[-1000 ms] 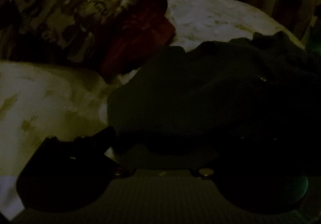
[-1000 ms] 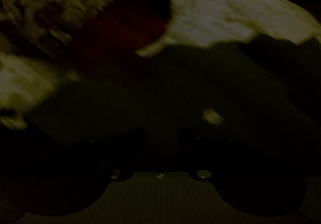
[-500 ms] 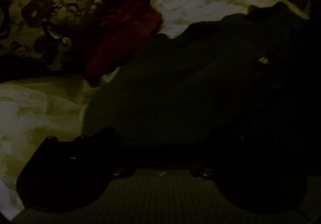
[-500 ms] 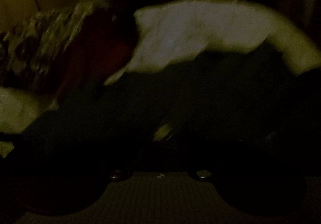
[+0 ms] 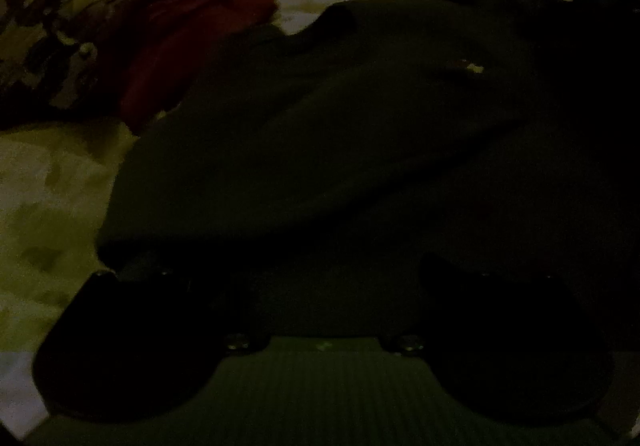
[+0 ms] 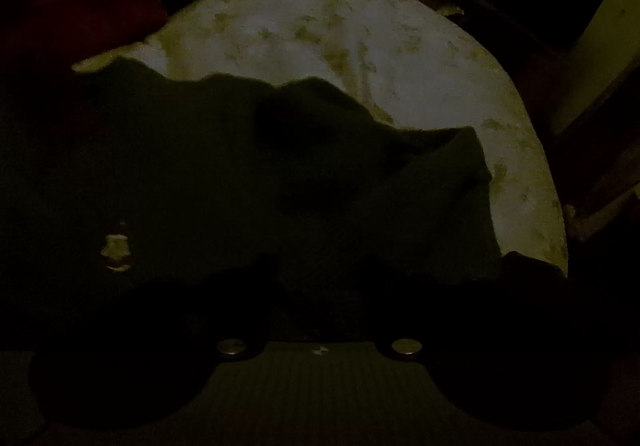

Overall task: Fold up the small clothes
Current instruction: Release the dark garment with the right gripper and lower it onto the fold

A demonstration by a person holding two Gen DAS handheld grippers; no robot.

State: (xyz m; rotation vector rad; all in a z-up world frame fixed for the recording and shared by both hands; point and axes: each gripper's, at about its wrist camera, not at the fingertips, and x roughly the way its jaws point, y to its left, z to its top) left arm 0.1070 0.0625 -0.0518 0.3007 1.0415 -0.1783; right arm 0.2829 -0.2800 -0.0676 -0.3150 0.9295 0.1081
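1. Since a second ago, our right gripper (image 6: pixel 320 278) has swung toward the dark shirt's (image 5: pixel 320 134) collar end; its jaws are closing, though we cannot tell if cloth is caught.
2. Left gripper (image 5: pixel 332 274) sits spread at the hem.
3. We should pinch one layer, then lift evenly.
4. Pale bed (image 6: pixel 320 26) beyond lies free; the red garment (image 5: pixel 200 38) and patterned cloth (image 5: pixel 60 6) crowd the left.

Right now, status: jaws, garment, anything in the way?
Right gripper jaws closing over the dark shirt; grip too dark to confirm. Left gripper at the hem, state unclear. Red garment beside it, no obstruction.
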